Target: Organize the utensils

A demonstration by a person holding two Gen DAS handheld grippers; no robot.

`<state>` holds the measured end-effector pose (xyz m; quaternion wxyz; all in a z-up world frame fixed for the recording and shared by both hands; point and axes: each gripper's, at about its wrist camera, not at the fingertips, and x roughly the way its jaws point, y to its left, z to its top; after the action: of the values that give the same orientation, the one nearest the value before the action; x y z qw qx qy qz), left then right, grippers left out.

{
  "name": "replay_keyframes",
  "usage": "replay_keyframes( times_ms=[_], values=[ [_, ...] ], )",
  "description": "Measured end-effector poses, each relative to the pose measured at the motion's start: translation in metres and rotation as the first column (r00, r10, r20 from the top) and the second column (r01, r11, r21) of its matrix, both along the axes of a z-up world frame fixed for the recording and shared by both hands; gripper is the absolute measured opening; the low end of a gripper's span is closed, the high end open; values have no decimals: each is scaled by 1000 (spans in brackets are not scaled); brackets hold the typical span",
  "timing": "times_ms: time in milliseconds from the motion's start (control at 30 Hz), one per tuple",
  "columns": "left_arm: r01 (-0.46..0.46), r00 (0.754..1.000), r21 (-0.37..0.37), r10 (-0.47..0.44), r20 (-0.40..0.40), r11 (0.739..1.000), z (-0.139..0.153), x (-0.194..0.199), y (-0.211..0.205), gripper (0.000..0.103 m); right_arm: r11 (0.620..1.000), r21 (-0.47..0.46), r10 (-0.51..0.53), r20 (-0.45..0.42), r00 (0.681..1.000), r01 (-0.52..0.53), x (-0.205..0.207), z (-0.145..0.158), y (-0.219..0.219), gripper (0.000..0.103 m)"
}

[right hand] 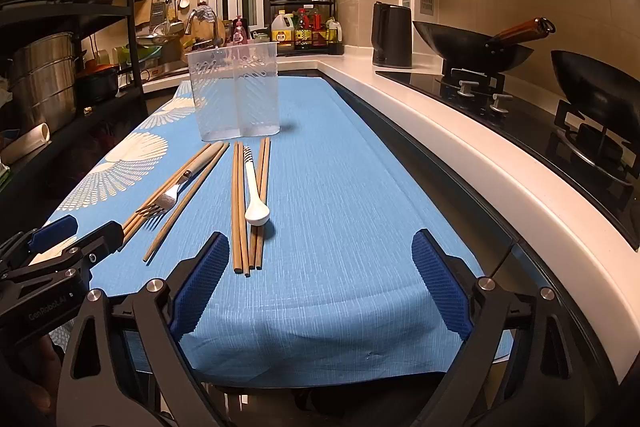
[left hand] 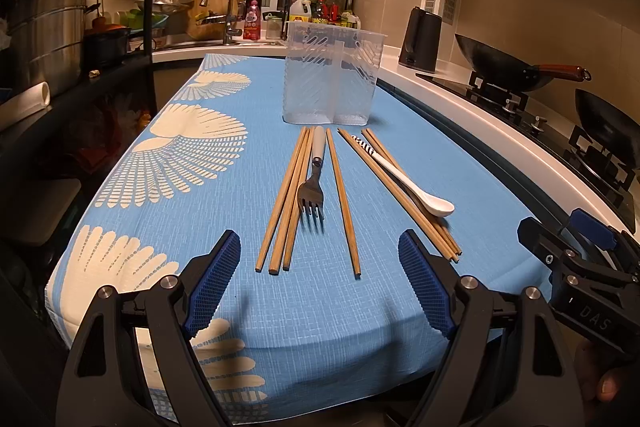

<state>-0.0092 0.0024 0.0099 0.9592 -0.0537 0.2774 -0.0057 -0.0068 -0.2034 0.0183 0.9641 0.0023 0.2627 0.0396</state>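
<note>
1. The work stood at its very start: every utensil lay flat on the blue cloth (left hand: pixel 168 227), and the clear plastic holder (left hand: pixel 334 75), upright with two compartments, held nothing.
2. The left gripper (left hand: pixel 320 283) hung over the near edge of the cloth, jaws spread wide and empty.
3. The right gripper (right hand: pixel 320 287) was likewise wide open with nothing between its pads, over the same near edge and on the stove side of the left one.
4. Measured from the holder: the fork (left hand: pixel 314 183) lay just in front of it, handle end almost at its base, tines toward the left gripper, with chopsticks (left hand: pixel 286 203) close on either side.
5. The white spoon (right hand: pixel 253 187) lay in front of the holder's stove-side corner, bowl toward the right gripper, resting among a second bundle of chopsticks (right hand: pixel 240 211).
6. The ends of the fork-side chopsticks lay just ahead of the left gripper's gap; the other bundle's ends lay just beside the right gripper's inner finger.
7. The next move likely called for lowering one gripper to pinch a single item, then tipping it upright into a compartment; thin sticks flat on cloth could slip.
</note>
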Motion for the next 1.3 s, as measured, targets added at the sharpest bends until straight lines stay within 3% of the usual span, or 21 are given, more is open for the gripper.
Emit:
replay_keyframes(
  times_ms=[367, 900, 967, 1033, 1133, 1300],
  values=[
    [3, 1000, -3, -3, -5, 1000, -1, 1, -1, 79, 1000, -1, 1, 1, 1000, -1, 0, 1, 0, 90],
    [12, 1000, -6, -12, 2, 1000, 0, 1, -4, 79, 1000, 15, 3, 24, 1000, -4, -4, 4, -1, 70],
    [20, 1000, -9, -20, 1, 1000, 1, 1, -4, 74, 999, 32, 26, 12, 1000, -27, -2, 4, 0, 64],
    [27, 1000, -6, -27, -9, 1000, -1, 2, -5, 65, 998, 38, 53, -6, 999, -53, 2, 2, 3, 43],
    [27, 999, -3, -27, -27, 1000, -3, 3, -5, 50, 992, 81, 103, -53, 993, -99, 15, -4, 6, 22],
    [15, 999, -19, -16, -44, 1000, -7, 6, 2, 49, 983, 143, 136, -134, 982, -117, 41, -24, 13, 21]
  ],
)
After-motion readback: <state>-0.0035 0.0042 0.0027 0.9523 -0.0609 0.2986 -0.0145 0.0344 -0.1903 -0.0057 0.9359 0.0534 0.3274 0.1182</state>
